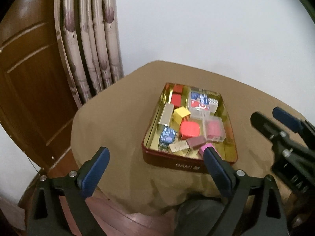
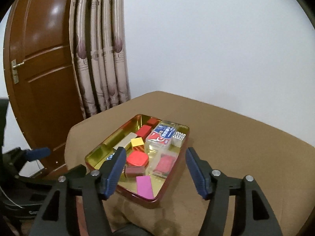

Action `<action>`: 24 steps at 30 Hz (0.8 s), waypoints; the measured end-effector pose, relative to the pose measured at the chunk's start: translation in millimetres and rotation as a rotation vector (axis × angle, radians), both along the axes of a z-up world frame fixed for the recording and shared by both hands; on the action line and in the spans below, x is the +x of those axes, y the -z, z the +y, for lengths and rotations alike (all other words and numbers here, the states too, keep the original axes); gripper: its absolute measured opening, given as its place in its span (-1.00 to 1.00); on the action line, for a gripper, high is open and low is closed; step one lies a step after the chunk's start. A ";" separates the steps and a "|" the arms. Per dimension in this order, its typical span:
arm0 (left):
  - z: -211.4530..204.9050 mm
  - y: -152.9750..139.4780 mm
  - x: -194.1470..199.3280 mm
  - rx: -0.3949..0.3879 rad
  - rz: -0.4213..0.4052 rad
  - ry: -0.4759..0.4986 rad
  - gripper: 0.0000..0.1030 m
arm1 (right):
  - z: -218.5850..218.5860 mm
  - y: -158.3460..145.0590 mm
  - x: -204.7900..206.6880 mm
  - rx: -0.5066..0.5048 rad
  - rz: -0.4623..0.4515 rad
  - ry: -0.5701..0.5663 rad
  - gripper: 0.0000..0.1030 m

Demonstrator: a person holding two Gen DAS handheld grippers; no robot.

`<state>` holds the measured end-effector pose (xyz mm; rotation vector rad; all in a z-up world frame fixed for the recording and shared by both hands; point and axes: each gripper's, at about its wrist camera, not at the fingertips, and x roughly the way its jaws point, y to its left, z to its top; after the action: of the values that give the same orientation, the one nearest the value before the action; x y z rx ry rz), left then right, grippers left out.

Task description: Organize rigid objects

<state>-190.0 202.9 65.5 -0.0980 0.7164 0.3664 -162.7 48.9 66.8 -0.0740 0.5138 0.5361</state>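
A red tin with a gold inside [image 1: 173, 164] [image 2: 171, 184] sits on a tan-covered table [image 1: 118, 108] [image 2: 236, 137]. It holds several small rigid things: red blocks [image 1: 189, 129] [image 2: 137, 158], a yellow block [image 1: 181, 114] [image 2: 137, 142], a clear box with a card pack [image 1: 199, 100] [image 2: 162, 135], a pink block [image 1: 206, 147] [image 2: 144, 186]. My left gripper [image 1: 156, 153] is open and empty, above the tin's near left side. My right gripper [image 2: 156, 155] is open and empty over the tin's near end; it also shows in the left wrist view [image 1: 275, 116].
A brown wooden door [image 1: 29, 88] [image 2: 43, 68] and a striped curtain [image 1: 88, 49] [image 2: 100, 59] stand at the left. A white wall [image 1: 216, 19] is behind the table. The table's rounded wooden rim [image 1: 122, 216] is near me.
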 end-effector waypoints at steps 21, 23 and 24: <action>-10.6 -21.1 -3.7 0.059 -0.056 0.009 0.98 | -30.4 -15.7 -17.2 0.039 -0.100 0.153 0.50; -9.0 -20.5 -3.0 0.045 -0.053 0.014 0.98 | -32.7 -17.2 -19.9 0.045 -0.104 0.148 0.50; -8.4 -20.0 -2.2 0.034 -0.048 0.018 0.98 | -33.2 -18.0 -21.1 0.041 -0.108 0.148 0.50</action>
<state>-192.2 194.5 85.4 -0.0682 0.6630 0.3575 -183.8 15.7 84.7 -0.0254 0.3989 0.3951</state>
